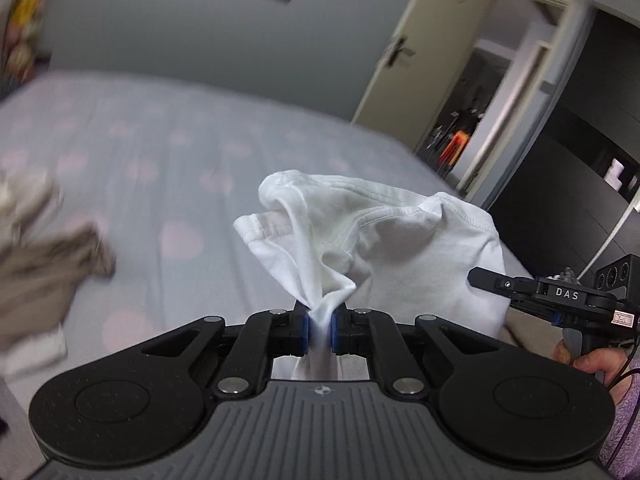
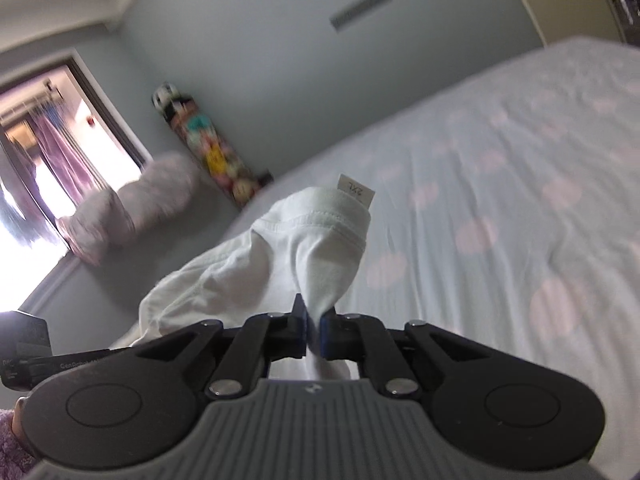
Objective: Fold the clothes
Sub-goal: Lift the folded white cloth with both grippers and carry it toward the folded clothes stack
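My left gripper (image 1: pixel 319 326) is shut on a bunched fold of a white T-shirt (image 1: pixel 372 236) and holds it up above the bed (image 1: pixel 168 160). My right gripper (image 2: pixel 314 330) is shut on another part of the same white T-shirt (image 2: pixel 304 248), near the collar, where a size tag (image 2: pixel 357 191) sticks up. The right gripper also shows at the right edge of the left wrist view (image 1: pixel 556 296), just right of the hanging shirt. The cloth sags between the two grippers.
The bed has a pale sheet with pink dots (image 2: pixel 500 200). Beige and white clothes (image 1: pixel 44 256) lie crumpled on its left side. An open door (image 1: pixel 432 64) stands behind the bed. A window (image 2: pixel 48 152), a pillow (image 2: pixel 132 208) and a colourful board (image 2: pixel 208 148) are at the far side.
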Demonstrator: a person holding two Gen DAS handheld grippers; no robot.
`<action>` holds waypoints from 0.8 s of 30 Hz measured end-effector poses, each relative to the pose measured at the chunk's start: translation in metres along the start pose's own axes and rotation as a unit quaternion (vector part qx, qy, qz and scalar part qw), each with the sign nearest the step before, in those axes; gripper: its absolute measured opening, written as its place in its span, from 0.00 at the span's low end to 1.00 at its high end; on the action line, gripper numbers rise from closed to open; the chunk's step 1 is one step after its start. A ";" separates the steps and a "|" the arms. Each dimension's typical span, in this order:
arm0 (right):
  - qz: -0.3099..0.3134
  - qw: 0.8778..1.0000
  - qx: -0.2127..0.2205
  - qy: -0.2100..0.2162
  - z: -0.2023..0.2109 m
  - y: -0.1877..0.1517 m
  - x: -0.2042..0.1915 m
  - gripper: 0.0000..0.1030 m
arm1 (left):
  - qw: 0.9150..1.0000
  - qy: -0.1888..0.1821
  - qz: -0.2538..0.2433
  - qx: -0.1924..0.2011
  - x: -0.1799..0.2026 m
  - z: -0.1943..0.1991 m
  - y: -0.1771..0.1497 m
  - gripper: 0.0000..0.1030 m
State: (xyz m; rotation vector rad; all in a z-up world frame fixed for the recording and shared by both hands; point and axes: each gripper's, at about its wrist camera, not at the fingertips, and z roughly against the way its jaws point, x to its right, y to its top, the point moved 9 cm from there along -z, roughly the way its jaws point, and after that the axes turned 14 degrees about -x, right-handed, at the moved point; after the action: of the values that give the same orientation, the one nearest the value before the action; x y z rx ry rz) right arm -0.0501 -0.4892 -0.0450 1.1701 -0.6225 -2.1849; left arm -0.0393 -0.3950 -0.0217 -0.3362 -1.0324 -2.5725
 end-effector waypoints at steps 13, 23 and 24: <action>0.032 0.980 0.190 -0.042 0.220 0.060 0.027 0.06 | 0.974 -0.004 -0.211 0.083 0.215 0.040 0.067 0.07; 0.031 0.946 0.277 -0.164 0.399 0.067 0.091 0.06 | 0.940 -0.102 -0.315 0.084 0.382 0.001 0.067 0.07; 0.028 0.943 0.281 -0.177 0.414 0.065 0.099 0.06 | 0.938 -0.114 -0.319 0.077 0.396 -0.006 0.066 0.07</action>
State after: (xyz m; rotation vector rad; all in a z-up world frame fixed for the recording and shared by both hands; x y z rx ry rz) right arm -0.4302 -0.5497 0.1485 0.9973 -1.4912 -2.2526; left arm -0.3743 -0.5341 0.1499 -0.2982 -1.6459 -3.0305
